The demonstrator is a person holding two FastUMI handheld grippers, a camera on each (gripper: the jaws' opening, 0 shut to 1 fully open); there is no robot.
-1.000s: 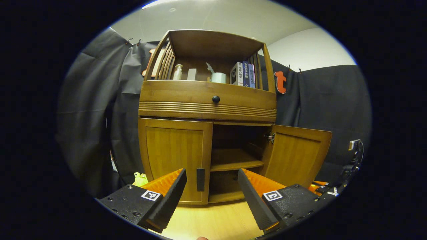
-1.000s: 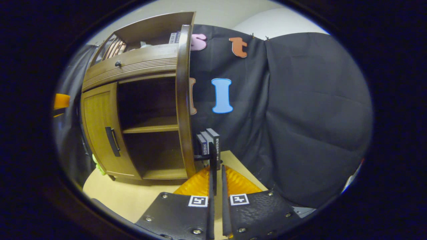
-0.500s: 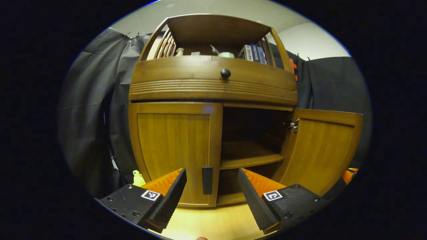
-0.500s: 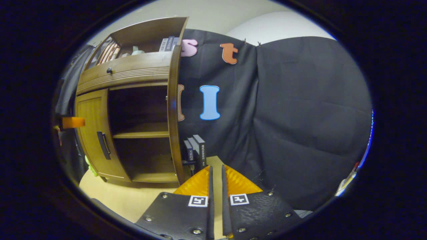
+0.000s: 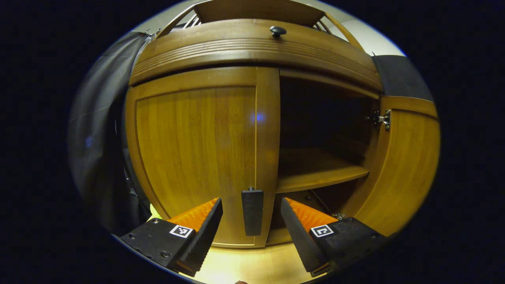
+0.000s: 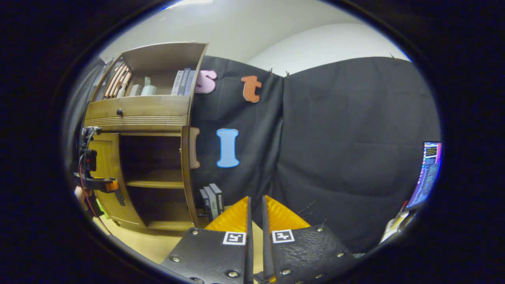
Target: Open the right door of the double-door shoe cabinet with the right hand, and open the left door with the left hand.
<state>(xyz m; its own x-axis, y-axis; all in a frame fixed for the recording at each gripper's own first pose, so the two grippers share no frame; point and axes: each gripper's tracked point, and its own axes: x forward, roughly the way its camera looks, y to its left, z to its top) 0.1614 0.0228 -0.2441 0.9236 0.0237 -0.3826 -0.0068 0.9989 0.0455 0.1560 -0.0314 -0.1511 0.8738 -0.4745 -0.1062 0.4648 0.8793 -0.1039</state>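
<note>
Left gripper view: left gripper (image 5: 251, 219) spread, upright handle (image 5: 252, 212) of the closed left door (image 5: 197, 146) dead ahead between its fingers; right door (image 5: 402, 165) stands open. Right gripper (image 6: 255, 221), pressed together and holding nothing, sits farther off.

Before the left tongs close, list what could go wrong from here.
1. The left tongs stand open around the dark handle of the shut left door, not yet touching it; closing too early may pinch only its face and slip.
2. The open right door hangs close beside the approach, so a sideways drift could knock it.
3. The right tongs sit shut and well back, unable to steady the cabinet.
</note>
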